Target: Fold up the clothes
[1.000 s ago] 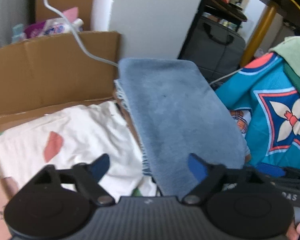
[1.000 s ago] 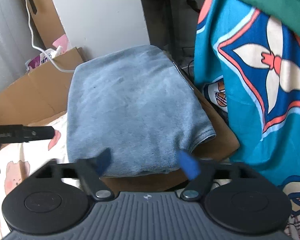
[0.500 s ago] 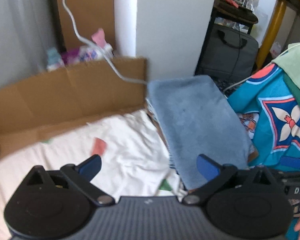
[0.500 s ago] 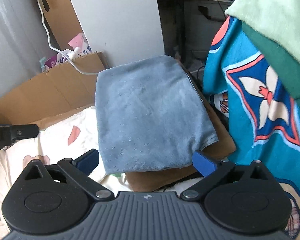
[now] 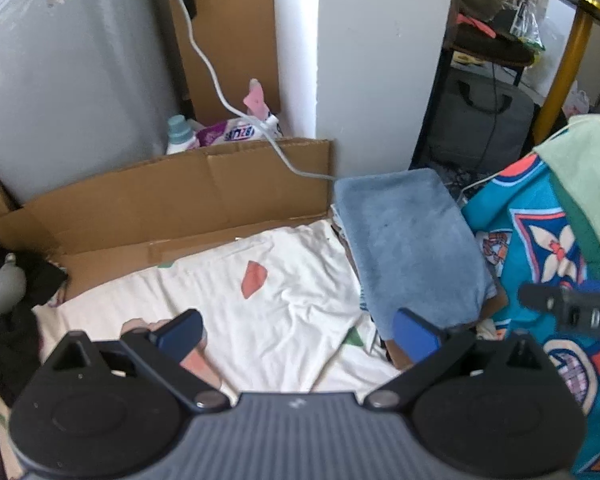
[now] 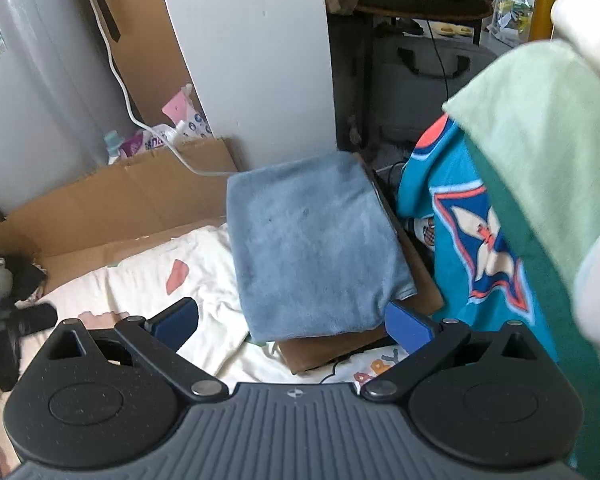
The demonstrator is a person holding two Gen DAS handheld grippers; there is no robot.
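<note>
Holding nothing, your left gripper (image 5: 298, 332) has its blue fingers (image 5: 180, 332) spread wide above the white patterned sheet (image 5: 284, 308), and your right gripper (image 6: 292, 322) is just as wide and just as empty. From your left wrist view, the folded blue garment (image 5: 412, 248) lies at about 1 o'clock from the gripper, resting flat with its near edge just beside the right-hand fingertip but not between the fingers. From your right wrist view the same folded blue garment (image 6: 316, 248) sits at 12 o'clock, straight ahead of the gap, on top of a brown cardboard piece (image 6: 340, 348) that sticks out under its near edge. At 3 o'clock hangs the teal printed cloth (image 6: 468, 240), with a pale green garment (image 6: 540, 128) draped over it. At 10 to 11 o'clock a cardboard flap (image 5: 188, 200) stands behind the sheet, and a white cable (image 5: 220, 92) runs down across it to the far corner of the blue garment. Beyond that, at 12 o'clock, rises a white pillar (image 5: 380, 60). The tip of your right gripper shows at 3 o'clock in the left view, in front of the teal cloth.
</note>
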